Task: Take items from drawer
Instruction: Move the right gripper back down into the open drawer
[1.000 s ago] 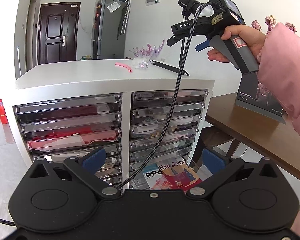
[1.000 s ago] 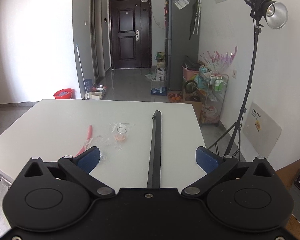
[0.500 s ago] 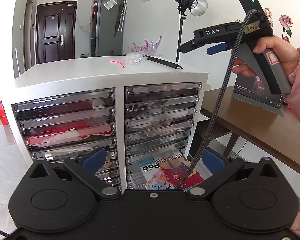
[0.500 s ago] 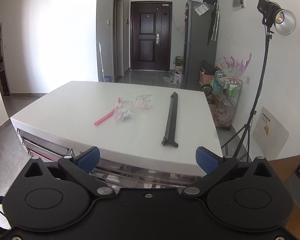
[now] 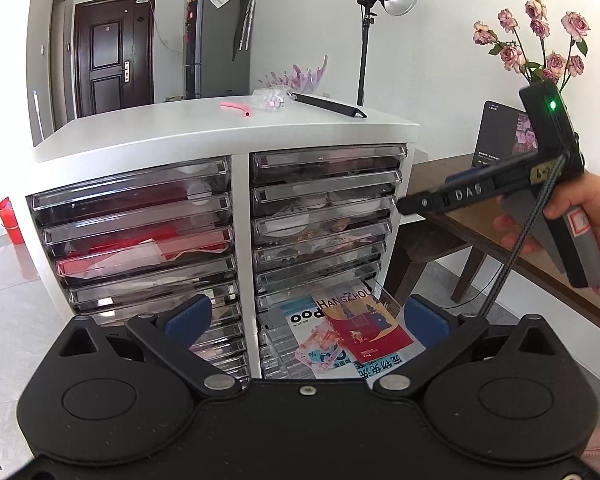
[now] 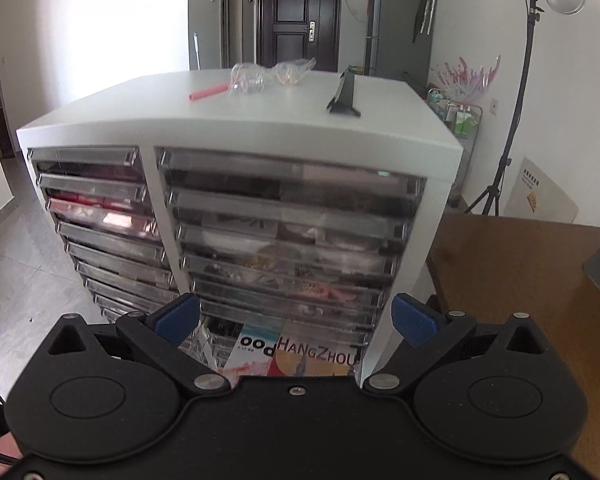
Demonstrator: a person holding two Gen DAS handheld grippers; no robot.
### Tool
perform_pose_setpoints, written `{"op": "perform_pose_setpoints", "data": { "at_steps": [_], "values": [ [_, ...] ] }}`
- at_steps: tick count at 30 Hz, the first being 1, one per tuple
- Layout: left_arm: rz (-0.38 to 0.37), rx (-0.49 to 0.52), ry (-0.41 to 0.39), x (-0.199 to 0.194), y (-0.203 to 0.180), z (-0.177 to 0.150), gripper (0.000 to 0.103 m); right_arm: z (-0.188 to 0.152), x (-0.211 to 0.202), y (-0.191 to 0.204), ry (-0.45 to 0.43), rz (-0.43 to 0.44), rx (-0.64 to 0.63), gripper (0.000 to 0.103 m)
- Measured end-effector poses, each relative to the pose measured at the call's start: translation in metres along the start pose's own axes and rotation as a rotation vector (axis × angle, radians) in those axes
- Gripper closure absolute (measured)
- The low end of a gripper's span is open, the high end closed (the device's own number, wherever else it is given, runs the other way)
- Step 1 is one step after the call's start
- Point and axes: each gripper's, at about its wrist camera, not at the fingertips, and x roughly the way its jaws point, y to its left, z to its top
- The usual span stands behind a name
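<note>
Our right hand-held gripper (image 6: 294, 320) is spread wide and empty, aimed at the open drawer (image 6: 288, 354) low in the cabinet's right column; our left hand-held gripper (image 5: 306, 320) is equally wide and holds nothing. The Hangzhou booklet (image 5: 360, 326) lies flat on other papers in that drawer. We judge thin, stacked paper may slip or come up doubled. The closed drawer just above (image 6: 296, 310) overhangs, so a steep approach could knock it, and the right gripper's cable (image 5: 520, 236) hanging near could snag.
</note>
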Motion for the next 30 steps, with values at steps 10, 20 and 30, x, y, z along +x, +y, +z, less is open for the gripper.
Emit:
{"op": "perform_pose_setpoints", "data": {
  "at_steps": [10, 20, 30],
  "values": [
    [0.051, -0.06, 0.037, 0.004, 0.016, -0.004, 0.0, -0.069, 0.051, 0.026, 0.187, 0.045, -0.061, 0.0],
    [0.049, -0.079, 0.077, 0.017, 0.021, -0.01, 0.0, -0.097, 0.093, 0.015, 0.275, 0.025, 0.063, 0.0],
    [0.056, -0.097, 0.101, 0.026, 0.028, -0.012, 0.0, -0.101, 0.162, -0.007, 0.328, -0.043, 0.179, 0.004]
  ]
}}
